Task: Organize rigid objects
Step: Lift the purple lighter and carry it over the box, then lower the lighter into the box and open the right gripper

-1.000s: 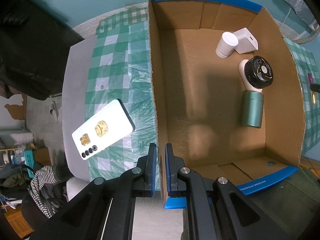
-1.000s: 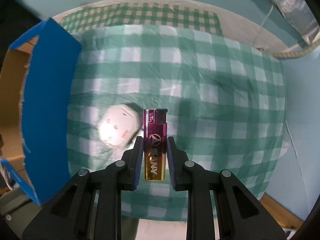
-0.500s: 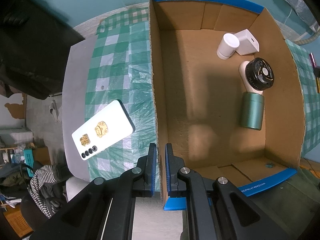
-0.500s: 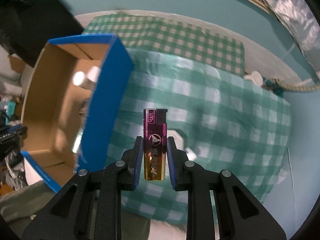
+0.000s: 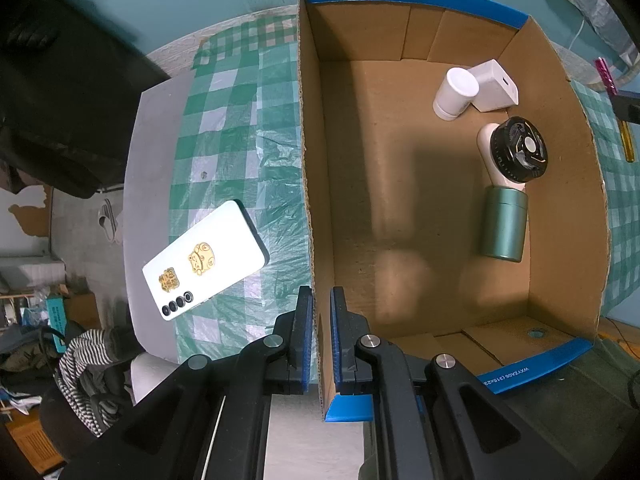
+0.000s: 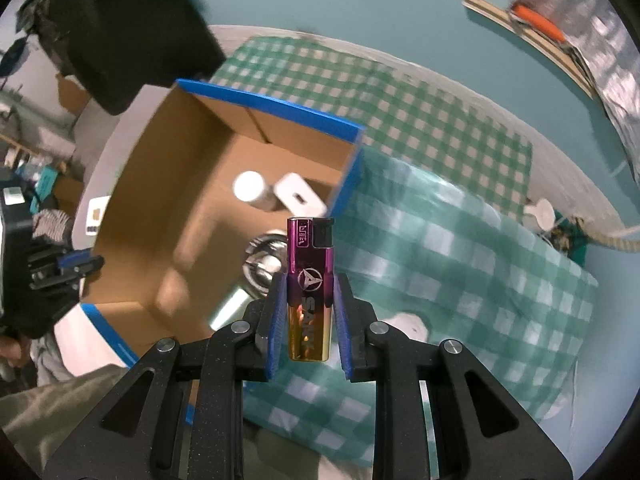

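My right gripper is shut on a purple-to-gold lighter, held upright above the right rim of the open cardboard box. My left gripper is shut on the box's left wall near its front corner. Inside the box lie a white cylinder, a white cube charger, a small black-and-cream fan and a green cylinder. The lighter and right gripper show at the right edge of the left wrist view.
A white phone with gold stickers lies face down on the green checked cloth, left of the box. A white roundish object lies on the cloth behind my right gripper. A dark jacket hangs at the far left.
My right gripper has carried the lighter up and left, from over the cloth to above the box's right rim. My left gripper has stayed clamped on the box wall.
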Motion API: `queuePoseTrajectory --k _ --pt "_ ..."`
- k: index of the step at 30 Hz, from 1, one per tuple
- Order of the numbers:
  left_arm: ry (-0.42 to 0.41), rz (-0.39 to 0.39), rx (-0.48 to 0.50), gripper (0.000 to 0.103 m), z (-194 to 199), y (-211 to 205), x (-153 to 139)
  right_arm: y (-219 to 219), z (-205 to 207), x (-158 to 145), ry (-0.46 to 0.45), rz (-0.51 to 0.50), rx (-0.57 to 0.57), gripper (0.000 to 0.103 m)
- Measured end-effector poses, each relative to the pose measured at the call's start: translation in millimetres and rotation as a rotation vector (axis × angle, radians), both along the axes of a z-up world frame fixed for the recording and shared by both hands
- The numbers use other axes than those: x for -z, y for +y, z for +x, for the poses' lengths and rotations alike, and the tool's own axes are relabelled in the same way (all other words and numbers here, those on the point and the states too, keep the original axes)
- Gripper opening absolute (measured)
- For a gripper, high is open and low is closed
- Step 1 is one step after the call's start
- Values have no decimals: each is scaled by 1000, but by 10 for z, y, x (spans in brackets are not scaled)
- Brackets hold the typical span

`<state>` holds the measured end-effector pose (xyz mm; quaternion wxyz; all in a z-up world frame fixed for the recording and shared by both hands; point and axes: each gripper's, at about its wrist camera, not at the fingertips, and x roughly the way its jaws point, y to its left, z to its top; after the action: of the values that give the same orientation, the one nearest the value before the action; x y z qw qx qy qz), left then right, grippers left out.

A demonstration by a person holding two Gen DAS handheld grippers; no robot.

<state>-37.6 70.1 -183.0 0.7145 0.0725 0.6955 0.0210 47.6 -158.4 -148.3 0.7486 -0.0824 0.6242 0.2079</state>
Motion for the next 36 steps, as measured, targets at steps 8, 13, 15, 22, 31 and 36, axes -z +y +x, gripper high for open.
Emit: queuePoseTrajectory --k 8,13,15,22,31,36 --pt "-2 -1 -1 8 4 2 -3 349 -11 96 13 -3 -83 21" --pt "-3 0 -1 8 4 5 -4 475 -11 178 29 -5 -113 21" --pt "-3 -1 0 8 3 5 -3 524 -16 222 38 -8 -125 21" --pt "-2 0 -2 8 4 6 -3 597 -31 317 69 -18 -134 21" --pt "-2 1 -1 8 6 11 0 534 -64 268 57 -21 -114 39" --pt "-2 3 1 8 8 13 2 379 -81 198 52 -4 -65 45"
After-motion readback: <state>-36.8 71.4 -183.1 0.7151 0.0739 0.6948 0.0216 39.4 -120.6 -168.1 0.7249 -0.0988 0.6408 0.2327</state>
